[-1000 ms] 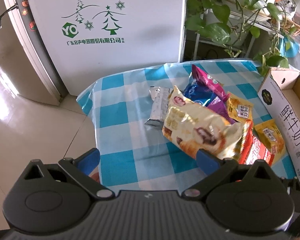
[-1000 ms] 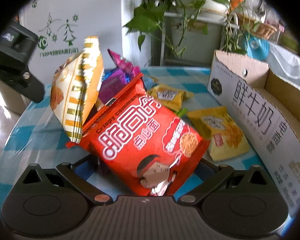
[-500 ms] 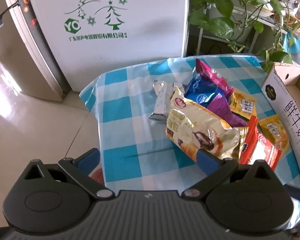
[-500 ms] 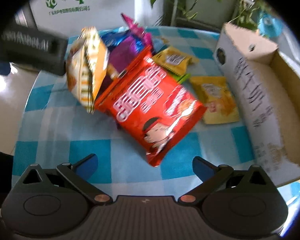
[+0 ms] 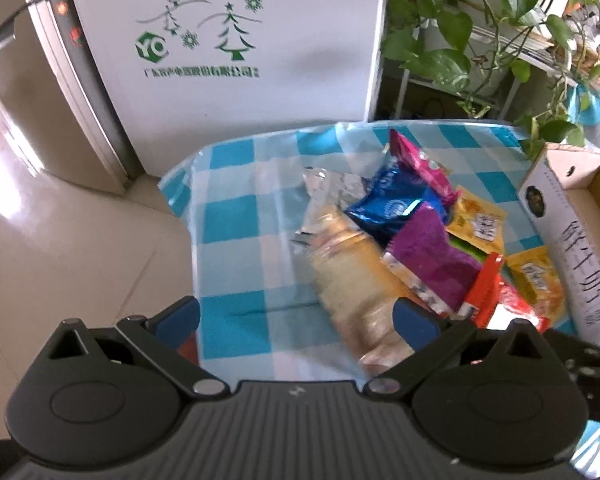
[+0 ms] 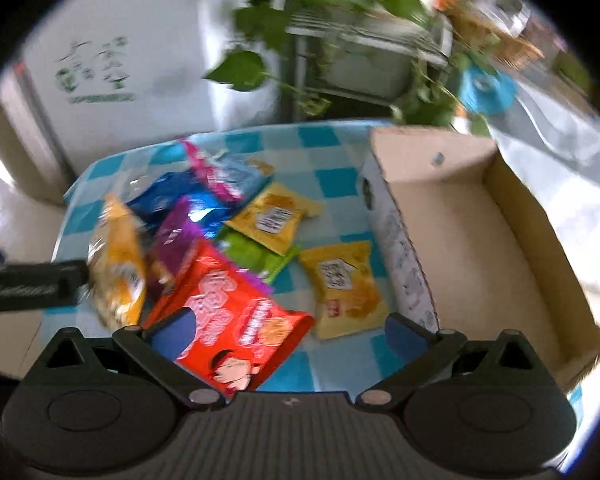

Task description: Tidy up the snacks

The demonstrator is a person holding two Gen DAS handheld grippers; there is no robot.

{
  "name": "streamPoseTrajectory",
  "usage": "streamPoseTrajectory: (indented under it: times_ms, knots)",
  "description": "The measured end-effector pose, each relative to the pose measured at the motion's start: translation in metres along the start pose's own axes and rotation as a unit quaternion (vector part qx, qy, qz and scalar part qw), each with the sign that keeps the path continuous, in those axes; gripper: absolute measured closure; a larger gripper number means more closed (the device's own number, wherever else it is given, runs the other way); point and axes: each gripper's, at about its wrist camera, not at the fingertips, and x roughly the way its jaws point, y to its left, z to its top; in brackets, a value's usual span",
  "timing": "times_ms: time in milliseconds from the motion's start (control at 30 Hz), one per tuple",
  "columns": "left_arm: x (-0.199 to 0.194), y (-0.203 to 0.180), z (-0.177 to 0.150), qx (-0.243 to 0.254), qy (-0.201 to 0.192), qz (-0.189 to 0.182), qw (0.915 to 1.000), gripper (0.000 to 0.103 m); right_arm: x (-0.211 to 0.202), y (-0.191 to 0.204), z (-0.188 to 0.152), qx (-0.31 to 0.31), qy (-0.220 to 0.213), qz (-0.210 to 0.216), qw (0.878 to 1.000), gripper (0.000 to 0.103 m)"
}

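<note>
Both spread and empty: the left hand-held gripper [image 5: 296,314] faces the bread pack [image 5: 352,280]; the right hand-held gripper [image 6: 290,330] hangs over the red bag [image 6: 236,328] — box [image 6: 480,240] to its right, likely awaiting snacks.

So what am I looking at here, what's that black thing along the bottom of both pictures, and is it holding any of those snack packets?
The black thing is a hand-held tool with two-finger tongs; a person carries one in each hand, with no robot arm involved. Each tool has a wide-angle camera looking forward along its fingers, so one picture is from the left tongs and the other from the right tongs. Both stand open and hold nothing. On the blue checked tablecloth lies a pile of snacks: a pale bread packet, a red packet, purple and blue packets, and two yellow ones. To the right sits an open cardboard box, with nothing visible inside it, probably where the snacks go.
</note>
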Motion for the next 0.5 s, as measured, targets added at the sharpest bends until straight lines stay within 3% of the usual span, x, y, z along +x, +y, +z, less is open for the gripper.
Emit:
streamPoseTrajectory:
  times_ms: [67, 300, 500]
  knots:
    - [0.0, -0.004, -0.001, 0.009, 0.0, 0.002, 1.0, 0.001, 0.006, -0.005, 0.001, 0.024, 0.018, 0.005, 1.0, 0.0]
    - [0.003, -0.014, -0.005, 0.021, 0.005, 0.007, 0.9997, 0.001, 0.003, 0.001, 0.003, 0.015, 0.004, -0.014, 1.0, 0.0]
    - [0.003, -0.02, -0.006, 0.028, 0.008, 0.005, 0.9996, 0.001, 0.008, 0.002, 0.004, 0.028, 0.017, -0.012, 0.999, 0.0]
